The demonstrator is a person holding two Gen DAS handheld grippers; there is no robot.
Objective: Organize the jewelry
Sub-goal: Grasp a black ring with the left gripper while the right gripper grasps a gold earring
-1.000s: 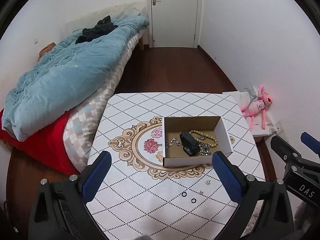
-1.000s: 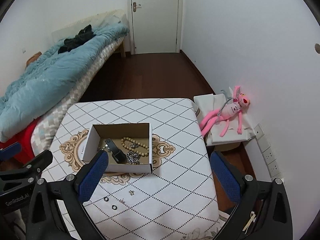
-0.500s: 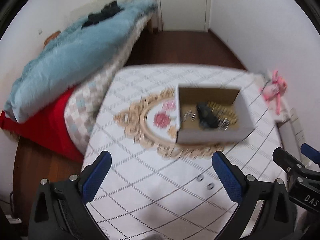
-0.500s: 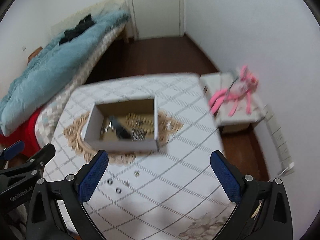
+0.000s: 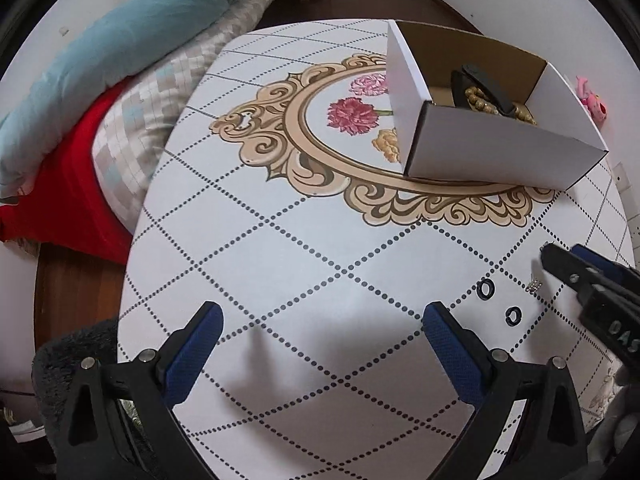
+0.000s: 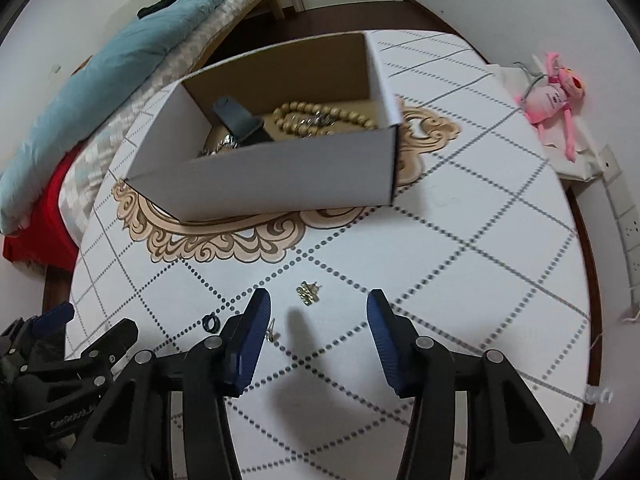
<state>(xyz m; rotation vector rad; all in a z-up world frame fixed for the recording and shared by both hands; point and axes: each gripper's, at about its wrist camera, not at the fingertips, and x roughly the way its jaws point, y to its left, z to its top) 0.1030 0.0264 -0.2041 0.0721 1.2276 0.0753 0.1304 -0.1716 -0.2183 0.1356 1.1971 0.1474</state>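
A white cardboard box (image 6: 280,176) stands on the patterned table (image 6: 460,240); inside lie wooden beads (image 6: 320,118), a black strap (image 6: 240,124) and silver pieces. In front of it, on the table, lie a small metal earring (image 6: 308,293), another tiny piece (image 6: 272,334) and two black rings (image 5: 485,289) (image 5: 513,316). My right gripper (image 6: 318,312) hovers low over the earring, its jaws closing; the earring lies just ahead of the fingertips, untouched. My left gripper (image 5: 322,320) stands open over bare tabletop, left of the rings.
A bed with a blue duvet (image 5: 120,40) and red sheet (image 5: 60,192) runs along the table's left side. A pink plush toy (image 6: 556,92) lies on a white stand at the right, near wall sockets (image 6: 632,232). Dark wooden floor surrounds the table.
Both grippers have dropped toward the table and tipped downward, so the box and loose pieces look much closer. The right gripper's fingers have come nearer together.
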